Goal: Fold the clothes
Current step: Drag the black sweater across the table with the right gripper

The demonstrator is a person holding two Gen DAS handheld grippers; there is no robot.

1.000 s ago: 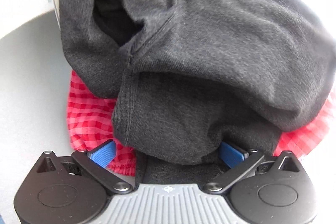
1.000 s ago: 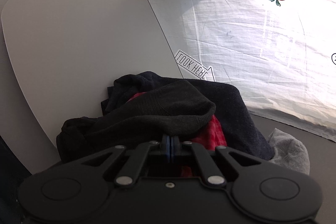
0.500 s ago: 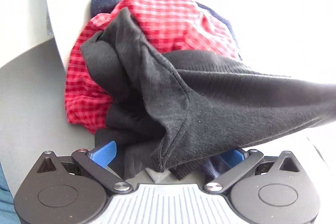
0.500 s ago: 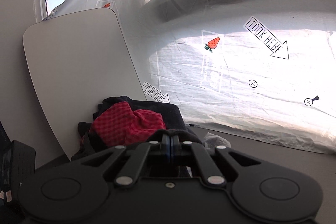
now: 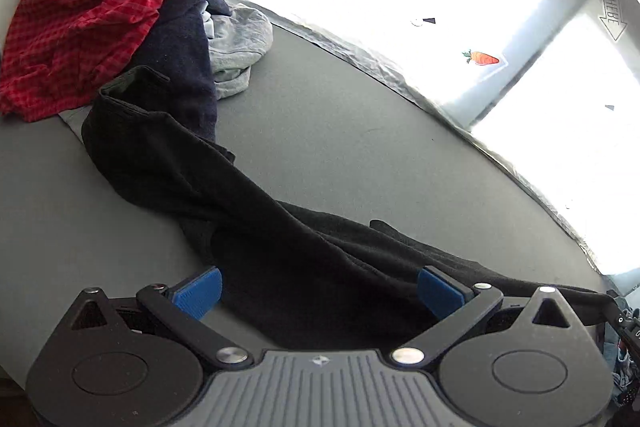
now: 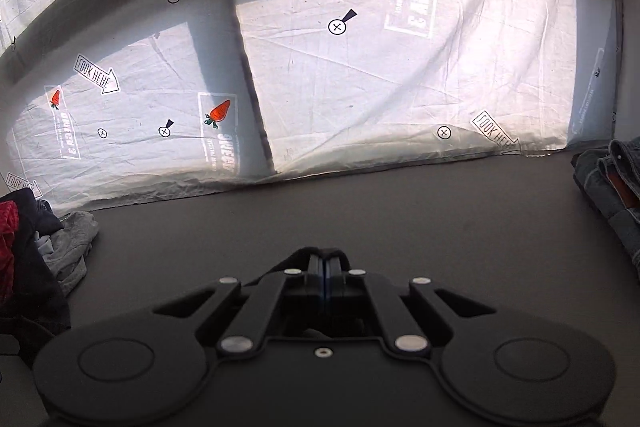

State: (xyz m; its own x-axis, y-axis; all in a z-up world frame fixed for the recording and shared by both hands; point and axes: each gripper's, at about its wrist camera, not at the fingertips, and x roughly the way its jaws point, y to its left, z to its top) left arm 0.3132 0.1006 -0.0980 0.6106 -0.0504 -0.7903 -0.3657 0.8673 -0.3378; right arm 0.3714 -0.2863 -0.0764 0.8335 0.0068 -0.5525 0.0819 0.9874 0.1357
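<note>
Black knit garment (image 5: 224, 187) lies stretched across the dark grey surface (image 5: 360, 131), drawn clear of the clothes pile for spreading: right tongs (image 6: 325, 265) clamp one edge, left tongs (image 5: 316, 287) straddle it, apart.

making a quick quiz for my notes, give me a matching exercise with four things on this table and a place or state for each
Things:
1. black sweater
2. red checked shirt
3. grey garment
4. jeans

Places or states:
A. on top of the pile at the far left
B. at the right edge of the table
C. stretched out across the table toward the left gripper
D. crumpled next to the pile, near the white sheet

Pairs: 1-C, 2-A, 3-D, 4-B
</note>
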